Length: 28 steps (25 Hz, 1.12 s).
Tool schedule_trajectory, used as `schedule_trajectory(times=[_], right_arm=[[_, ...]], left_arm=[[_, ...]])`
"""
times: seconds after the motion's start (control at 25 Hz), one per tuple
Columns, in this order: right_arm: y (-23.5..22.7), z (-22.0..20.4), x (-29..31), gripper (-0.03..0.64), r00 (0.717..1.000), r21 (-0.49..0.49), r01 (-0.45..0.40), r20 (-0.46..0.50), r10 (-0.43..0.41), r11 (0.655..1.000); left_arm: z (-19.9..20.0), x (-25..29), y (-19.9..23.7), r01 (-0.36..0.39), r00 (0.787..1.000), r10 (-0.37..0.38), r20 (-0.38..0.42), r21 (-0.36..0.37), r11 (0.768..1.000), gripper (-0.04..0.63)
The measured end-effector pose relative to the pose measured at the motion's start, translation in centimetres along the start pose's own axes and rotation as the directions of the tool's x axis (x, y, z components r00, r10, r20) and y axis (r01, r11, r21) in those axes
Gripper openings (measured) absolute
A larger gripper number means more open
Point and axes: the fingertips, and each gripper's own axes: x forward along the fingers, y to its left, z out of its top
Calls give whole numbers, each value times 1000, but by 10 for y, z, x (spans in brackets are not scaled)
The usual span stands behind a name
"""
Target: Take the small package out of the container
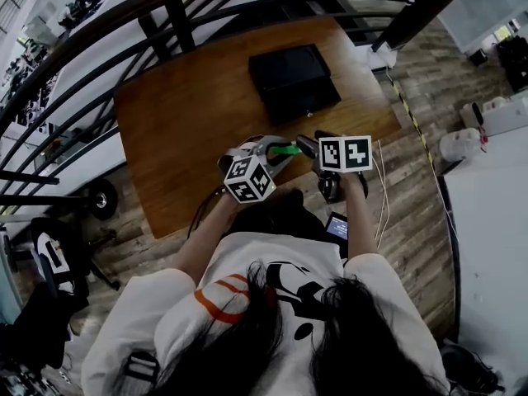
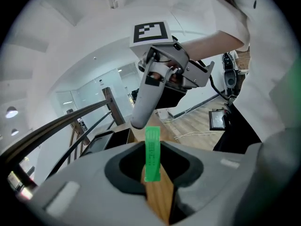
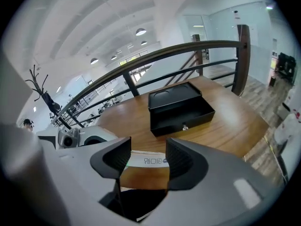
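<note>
Green and thin, the small package (image 2: pixel 152 154) is standing edge-on in the left gripper (image 2: pixel 151 171), whose jaws are sitting close together and pinching it on both flat sides. From the head view, the person is holding that left gripper (image 1: pixel 276 151) low in front of the body, over the near edge of the wooden table (image 1: pixel 190 130), with the package (image 1: pixel 285 148) sticking out toward the right gripper (image 1: pixel 304 145). Both grippers are hanging nearly tip to tip. The right gripper (image 3: pixel 146 154) is holding its jaws partly apart. A pale printed strip, apparently the package's broad face (image 3: pixel 146 160), is lying across the gap just past its tips, and the pads are not pressing on it. Farther back on the table, the black container (image 1: pixel 293 81) is sitting well apart from the package, with a small metal lock showing at its front (image 3: pixel 181 109). Behind it, a dark railing (image 1: pixel 165 11) is curving around the table.
</note>
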Motion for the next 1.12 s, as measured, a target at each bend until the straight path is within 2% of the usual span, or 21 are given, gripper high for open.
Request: schedule_trajectory(times=[0.2,0.56,0.8,1.12], right_arm=[[-8,-12,-24,245,999,56,14,51,-17,998],[-13,-38,-65,209,991,109,-10,132,-4,994],[-23,-74,-99,170,987,129,-21,161,0,991],[-38,-128,-154,129,985,108,-39,174,20,993]], left_arm=[[5,-3,-14,12,1000,-12,6,-28,1000,89],[23,-20,-38,-27,1000,27,3,-128,991,89],[47,-24,-63,-69,997,71,5,-168,983,89],[93,-20,-116,-114,993,116,2,-183,977,89]])
